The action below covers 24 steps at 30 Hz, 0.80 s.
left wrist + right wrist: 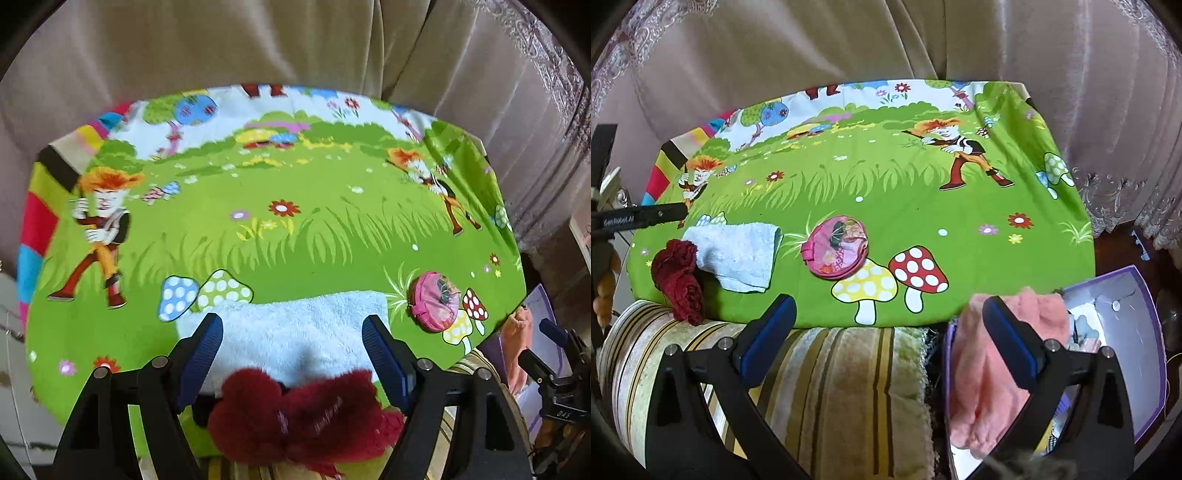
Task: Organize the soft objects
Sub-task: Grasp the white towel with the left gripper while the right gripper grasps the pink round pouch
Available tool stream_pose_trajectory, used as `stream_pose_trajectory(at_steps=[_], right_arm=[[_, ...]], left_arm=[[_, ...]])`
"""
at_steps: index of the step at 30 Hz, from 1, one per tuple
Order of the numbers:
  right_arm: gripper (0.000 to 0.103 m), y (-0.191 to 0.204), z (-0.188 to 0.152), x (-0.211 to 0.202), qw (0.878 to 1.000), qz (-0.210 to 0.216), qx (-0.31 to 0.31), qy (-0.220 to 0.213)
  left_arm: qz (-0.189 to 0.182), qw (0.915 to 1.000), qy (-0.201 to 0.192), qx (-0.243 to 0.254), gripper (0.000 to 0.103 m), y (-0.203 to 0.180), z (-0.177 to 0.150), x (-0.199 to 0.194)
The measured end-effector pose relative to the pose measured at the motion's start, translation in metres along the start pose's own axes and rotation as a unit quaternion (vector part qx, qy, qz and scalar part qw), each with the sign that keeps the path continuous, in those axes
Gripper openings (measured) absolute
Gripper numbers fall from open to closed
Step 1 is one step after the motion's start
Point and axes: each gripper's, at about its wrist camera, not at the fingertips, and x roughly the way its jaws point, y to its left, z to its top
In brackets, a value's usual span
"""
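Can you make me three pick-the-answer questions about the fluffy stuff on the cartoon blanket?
1. Where does the red plush toy lie?
A. at the blanket's near edge, touching the white towel
B. in the purple box
C. on the round pink pouch

2. What colour is the fuzzy cloth hanging over the box's edge?
A. blue
B. peach-pink
C. black

3. How is the left gripper?
A. shut on the towel
B. shut on the pouch
C. open

Answers: 1 A, its fluff meets the towel's corner; 2 B, peach-pink fuzz shows; 3 C, its fingers stand wide apart above the toy.
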Motion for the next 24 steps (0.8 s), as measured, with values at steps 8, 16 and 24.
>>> stream_pose_trajectory(at_steps=[8, 16, 24], right_arm=[[0.102, 0.022, 0.014, 0.028, 0.999, -0.006, -0.039, 0.015], [0.102, 0.043, 0.027, 0.06, 0.997, -0.008, -0.075, 0.034], [0.102, 0.057, 0.038, 0.091, 0.993, -0.018, -0.101, 0.051]], left_arm=[[0.005, 0.9949, 0.092, 0.043, 0.078, 0.005, 0.019, 0.057], [0.038, 0.9835, 0.129, 0.121, 0.064, -0.015, 0.003, 0.092], [0.005, 0.9936, 0.093, 0.065, 0.01, 0.006, 0.012, 0.08]])
